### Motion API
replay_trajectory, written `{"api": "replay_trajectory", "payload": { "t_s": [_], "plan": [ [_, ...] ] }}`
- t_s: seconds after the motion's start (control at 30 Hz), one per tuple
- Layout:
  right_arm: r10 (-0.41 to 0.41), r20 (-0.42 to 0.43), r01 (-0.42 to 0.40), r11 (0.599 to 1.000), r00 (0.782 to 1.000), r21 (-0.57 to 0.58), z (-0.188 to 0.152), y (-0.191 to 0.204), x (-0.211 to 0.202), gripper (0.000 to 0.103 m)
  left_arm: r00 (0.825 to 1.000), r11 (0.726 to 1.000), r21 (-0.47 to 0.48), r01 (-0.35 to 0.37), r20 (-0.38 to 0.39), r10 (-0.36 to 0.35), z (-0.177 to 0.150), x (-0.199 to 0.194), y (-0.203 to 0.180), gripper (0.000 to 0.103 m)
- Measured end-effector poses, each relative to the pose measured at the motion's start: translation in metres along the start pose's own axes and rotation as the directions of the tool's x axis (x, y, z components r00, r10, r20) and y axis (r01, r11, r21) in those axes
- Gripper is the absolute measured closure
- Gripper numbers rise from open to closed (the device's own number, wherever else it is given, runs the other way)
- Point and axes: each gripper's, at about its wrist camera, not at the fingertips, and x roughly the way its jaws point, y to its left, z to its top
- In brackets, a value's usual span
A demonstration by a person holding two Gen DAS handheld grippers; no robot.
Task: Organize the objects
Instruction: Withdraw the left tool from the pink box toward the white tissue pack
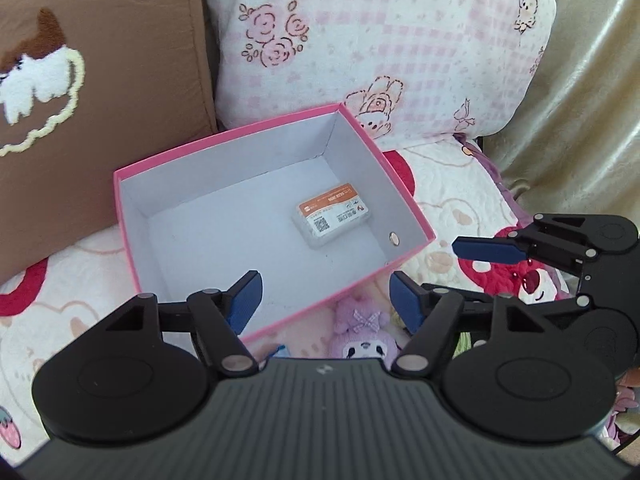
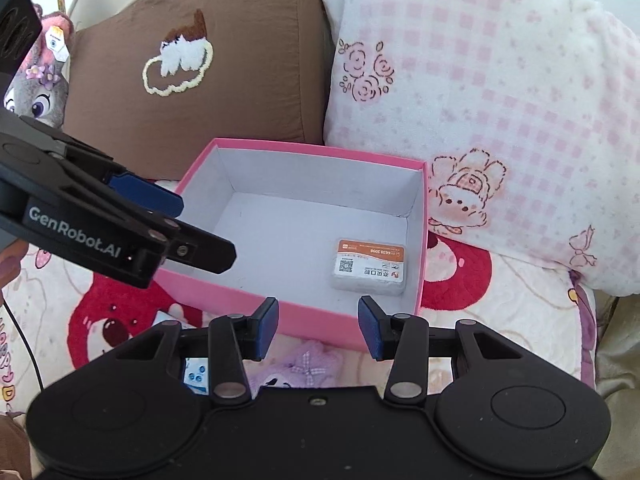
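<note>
A pink box [image 1: 132, 240] with a white inside lies open on the bed; it also shows in the right wrist view [image 2: 224, 294]. A small white packet with an orange label [image 1: 332, 218] lies flat inside it, near the right wall [image 2: 370, 266]. My left gripper [image 1: 326, 302] is open and empty, over the box's near edge. My right gripper [image 2: 318, 328] is open and empty, just before the box's near wall. A purple plush toy [image 1: 362, 338] lies under both grippers [image 2: 296, 366]. A small blue-and-white card [image 2: 196, 376] lies beside it.
A brown cushion [image 1: 100, 80] and a pink checked pillow [image 1: 380, 40] lean behind the box. A grey rabbit plush [image 2: 40, 92] sits at the far left. The bedspread [image 2: 500, 312] has red bear prints. A beige curtain [image 1: 592, 100] hangs at the right.
</note>
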Motion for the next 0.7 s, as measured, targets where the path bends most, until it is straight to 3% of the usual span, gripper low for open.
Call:
{"api": "replay_trajectory", "payload": {
  "t_s": [0.17, 0.57, 0.7],
  "plan": [
    [0.024, 0.022, -0.024, 1.000, 0.999, 0.004, -0.008, 0.011, -0.025, 0.054, 0.999, 0.998, 0.045, -0.033, -0.001, 0.033, -0.016, -0.027, -0.013, 0.033],
    [0.026, 0.043, -0.025, 0.999, 0.999, -0.021, -0.038, 0.037, -0.076, 0.053, 1.000, 0.997, 0.080, -0.007, -0.009, 0.007, -0.054, -0.068, -0.027, 0.033],
    [0.030, 0.032, -0.031, 0.999, 0.999, 0.020, -0.048, 0.040, -0.085, 0.050, 1.000, 0.997, 0.082, -0.001, -0.009, 0.002, -0.066, -0.078, -0.028, 0.033]
  ]
}}
